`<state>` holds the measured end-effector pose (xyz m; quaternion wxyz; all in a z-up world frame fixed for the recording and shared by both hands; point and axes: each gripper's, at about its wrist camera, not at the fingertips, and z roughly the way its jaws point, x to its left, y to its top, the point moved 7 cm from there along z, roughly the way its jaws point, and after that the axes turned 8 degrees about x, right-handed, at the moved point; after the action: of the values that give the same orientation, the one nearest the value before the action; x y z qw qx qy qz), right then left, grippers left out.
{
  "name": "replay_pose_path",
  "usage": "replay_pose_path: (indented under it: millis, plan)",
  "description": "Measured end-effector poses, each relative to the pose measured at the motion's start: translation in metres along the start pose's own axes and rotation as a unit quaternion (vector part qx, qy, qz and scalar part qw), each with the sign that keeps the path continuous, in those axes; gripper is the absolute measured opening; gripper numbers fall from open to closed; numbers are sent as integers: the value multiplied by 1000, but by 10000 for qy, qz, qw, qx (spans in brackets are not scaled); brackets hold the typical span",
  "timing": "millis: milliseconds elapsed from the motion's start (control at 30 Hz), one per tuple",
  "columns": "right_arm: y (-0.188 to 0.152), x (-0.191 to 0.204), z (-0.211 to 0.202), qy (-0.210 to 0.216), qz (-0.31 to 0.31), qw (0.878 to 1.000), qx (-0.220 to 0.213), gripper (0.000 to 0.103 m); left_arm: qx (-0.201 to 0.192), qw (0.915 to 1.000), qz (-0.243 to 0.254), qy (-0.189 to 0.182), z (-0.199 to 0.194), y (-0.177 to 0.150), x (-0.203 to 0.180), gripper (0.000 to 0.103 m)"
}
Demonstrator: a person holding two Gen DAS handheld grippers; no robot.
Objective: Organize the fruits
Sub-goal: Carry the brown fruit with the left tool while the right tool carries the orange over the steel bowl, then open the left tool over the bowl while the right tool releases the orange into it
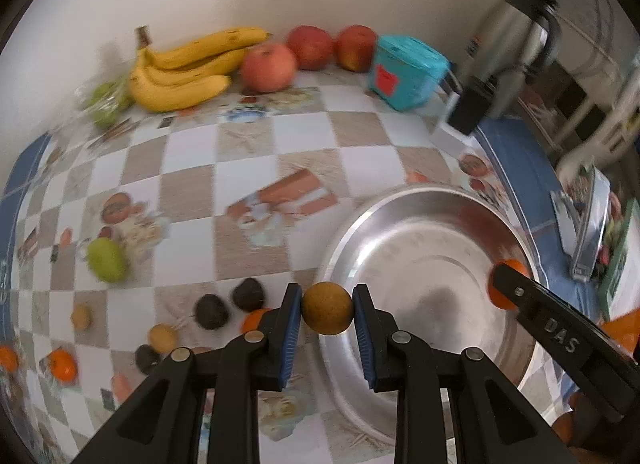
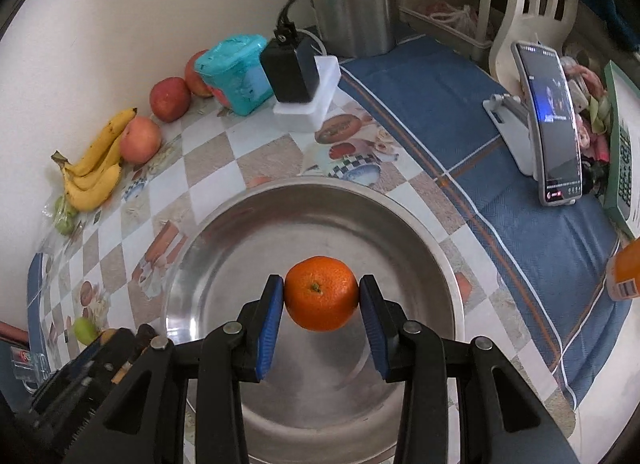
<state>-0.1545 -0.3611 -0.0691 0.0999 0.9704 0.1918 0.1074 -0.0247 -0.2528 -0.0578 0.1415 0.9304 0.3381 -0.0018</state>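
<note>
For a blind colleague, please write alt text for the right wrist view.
The right gripper holds an orange mandarin between its blue pads over an empty steel bowl on a checkered tablecloth. Bananas and red apples lie along the wall; a phone stands at right.
</note>
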Motion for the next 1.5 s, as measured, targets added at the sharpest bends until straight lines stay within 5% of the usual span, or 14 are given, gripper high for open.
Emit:
replay_pose_path:
  millis: [500,933,1000,1267,1500]
  plan:
    - [-12,-9,34,-111,162,9980,605,41,335,9977,545,212,41,-22,-25,29]
    - [-6,-9,29,-179,98,9985,504,42,294,9975,612,178,35,-22,-30,40]
    - [-3,-8,24,-183,64,9990,395,48,270,9977,606,153,33,-22,-30,42]
    - [2,-7,3,-193,-18,9998,80,55,179,9991,376,126,21,-14,-17,59]
    - [-2,-1,0,-165,-171,9996,147,55,211,9985,-375,327,13,-7,28,64]
